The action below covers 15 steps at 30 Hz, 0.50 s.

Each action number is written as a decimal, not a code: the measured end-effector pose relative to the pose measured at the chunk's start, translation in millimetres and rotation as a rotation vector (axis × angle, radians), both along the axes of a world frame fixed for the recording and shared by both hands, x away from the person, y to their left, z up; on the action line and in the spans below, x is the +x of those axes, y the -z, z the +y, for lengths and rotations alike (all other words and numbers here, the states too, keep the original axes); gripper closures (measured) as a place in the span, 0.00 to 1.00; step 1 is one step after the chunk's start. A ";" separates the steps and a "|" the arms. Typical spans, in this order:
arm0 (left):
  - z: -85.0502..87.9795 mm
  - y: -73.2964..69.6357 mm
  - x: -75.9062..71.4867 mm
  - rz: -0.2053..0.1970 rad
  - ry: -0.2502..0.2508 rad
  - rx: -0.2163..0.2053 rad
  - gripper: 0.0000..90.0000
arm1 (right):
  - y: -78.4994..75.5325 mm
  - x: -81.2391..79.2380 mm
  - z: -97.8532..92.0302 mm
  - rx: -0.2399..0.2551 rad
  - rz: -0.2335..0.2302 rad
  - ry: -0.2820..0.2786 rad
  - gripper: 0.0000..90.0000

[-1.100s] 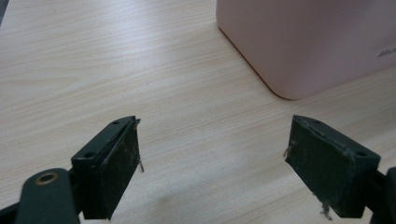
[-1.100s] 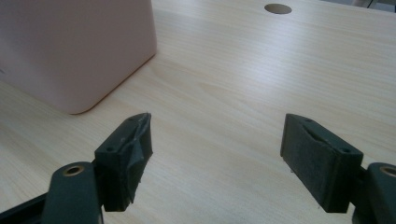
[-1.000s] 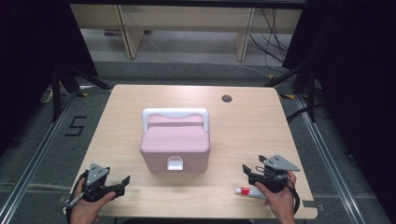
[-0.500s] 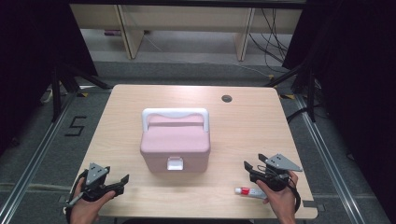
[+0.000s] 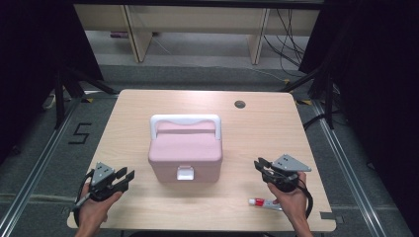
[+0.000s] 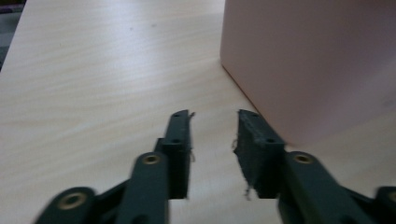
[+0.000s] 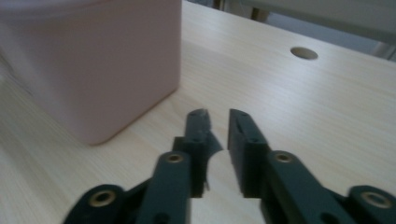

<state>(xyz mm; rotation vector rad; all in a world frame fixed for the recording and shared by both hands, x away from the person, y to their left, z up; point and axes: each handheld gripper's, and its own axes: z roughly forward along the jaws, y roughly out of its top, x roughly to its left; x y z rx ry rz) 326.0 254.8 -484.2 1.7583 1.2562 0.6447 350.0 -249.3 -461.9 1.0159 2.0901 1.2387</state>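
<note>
A pink box (image 5: 185, 150) with a white handle (image 5: 185, 120) and a white front latch (image 5: 185, 173) stands shut at the table's middle. My left gripper (image 5: 126, 177) lies near the front left edge and points at the box's left side (image 6: 317, 60). Its jaws have just been closing and stand apart, with nothing between them (image 6: 214, 114). My right gripper (image 5: 259, 164) sits right of the box, pointing past its corner (image 7: 93, 60). Its jaws have also just been closing, down to a narrow empty gap (image 7: 218, 113).
A small red-and-white tube (image 5: 264, 203) lies on the table by my right hand near the front edge. A round cable hole (image 5: 240, 104) sits in the tabletop (image 5: 276, 128) at the back right. Shelving legs and cables stand beyond the far edge.
Both pairs of jaws have narrowed from wide open. My left gripper has shifted a little forward and toward the box. The right hand has stayed put.
</note>
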 end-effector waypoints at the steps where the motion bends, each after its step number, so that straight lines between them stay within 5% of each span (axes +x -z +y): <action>1: -1.3 -0.5 5.9 -0.005 -0.001 -0.001 0.84 | -1.2 3.2 2.0 0.006 -0.005 -0.008 0.92; 6: -9.4 0.6 36.8 0.010 0.018 -0.057 0.99 | -4.5 23.0 15.9 0.044 -0.001 -0.053 0.99; 15: -20.6 -4.0 60.6 -0.020 0.016 -0.047 1.00 | 0.8 47.6 33.4 0.092 0.027 -0.058 1.00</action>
